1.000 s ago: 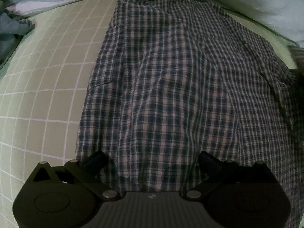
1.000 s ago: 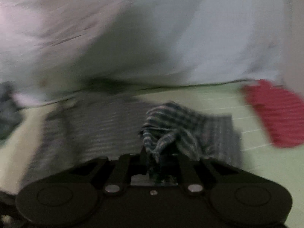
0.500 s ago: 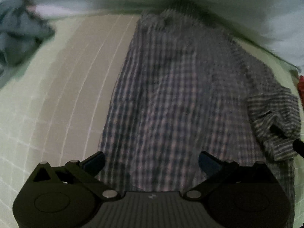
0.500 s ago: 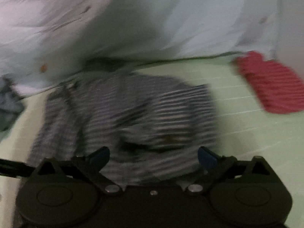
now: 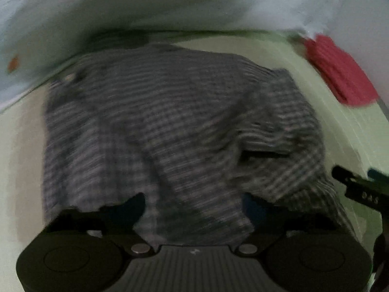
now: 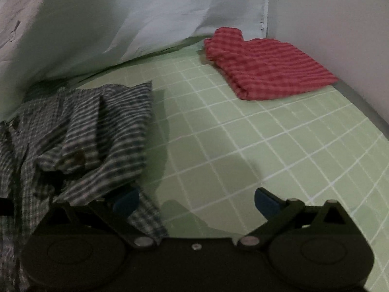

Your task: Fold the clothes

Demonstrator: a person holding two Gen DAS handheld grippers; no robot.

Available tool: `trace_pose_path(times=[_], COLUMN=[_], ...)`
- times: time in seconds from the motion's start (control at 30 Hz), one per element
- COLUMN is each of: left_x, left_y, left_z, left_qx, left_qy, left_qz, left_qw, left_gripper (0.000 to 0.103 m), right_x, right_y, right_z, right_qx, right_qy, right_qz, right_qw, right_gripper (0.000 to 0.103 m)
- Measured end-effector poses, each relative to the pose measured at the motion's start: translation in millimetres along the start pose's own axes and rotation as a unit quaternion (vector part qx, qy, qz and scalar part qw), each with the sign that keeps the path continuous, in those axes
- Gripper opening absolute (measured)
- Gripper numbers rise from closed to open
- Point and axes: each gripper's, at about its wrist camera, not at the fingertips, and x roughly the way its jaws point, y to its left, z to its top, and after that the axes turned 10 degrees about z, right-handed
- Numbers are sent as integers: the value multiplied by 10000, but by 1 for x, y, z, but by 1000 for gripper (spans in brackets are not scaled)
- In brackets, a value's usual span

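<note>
A blue-grey plaid shirt (image 5: pixel 170 126) lies on the green gridded mat (image 6: pixel 267 146), blurred in the left wrist view. Its right sleeve is folded in over the body (image 6: pixel 109 126). My left gripper (image 5: pixel 194 202) is open and empty, over the shirt's near hem. My right gripper (image 6: pixel 197 200) is open and empty, over bare mat just right of the shirt's right edge; its left finger sits by the cloth. The right gripper also shows at the right edge of the left wrist view (image 5: pixel 359 189).
A folded red plaid garment (image 6: pixel 265 65) lies at the far right of the mat, also seen in the left wrist view (image 5: pixel 340 73). A pale blue sheet (image 6: pixel 121 17) hangs behind the mat. A white wall (image 6: pixel 340 36) bounds the right side.
My right gripper let go of the sleeve, opened, and moved right off the shirt. The sleeve now lies folded on the body. My left gripper pulled back and swung its view right.
</note>
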Motion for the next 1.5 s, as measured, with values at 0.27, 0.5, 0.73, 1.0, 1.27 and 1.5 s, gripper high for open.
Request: trace_pose_path(times=[0.27, 0.5, 0.73, 1.0, 1.27, 1.5], left_x=[6, 5, -43, -53, -63, -69], left_y=[3, 19, 94, 206, 224, 169], left_z=[17, 29, 38, 9, -66, -151], left_qx=[-156, -513, -1104, -2285, -2522, -2295], left_qy=[-233, -480, -1235, -1166, -623, 145], left_qz=[-78, -79, 512, 1279, 1055, 487], left_qw=[9996, 9975, 9849, 9580, 9599, 9720], left_gripper=[38, 7, 6, 15, 83, 83], right_x=[10, 9, -2, -35, -70, -94], right_y=[-7, 6, 39, 83, 108, 98], right_z=[-7, -12, -16, -35, -59, -89], right_qx=[96, -106, -456, -957, -1189, -1255], right_qy=[212, 335, 331, 324, 296, 349], right_qz=[-115, -160, -20, 12, -83, -179], right_qw=[9997, 9993, 9984, 9949, 9924, 9913], right_gripper=[102, 102, 102, 102, 102, 102])
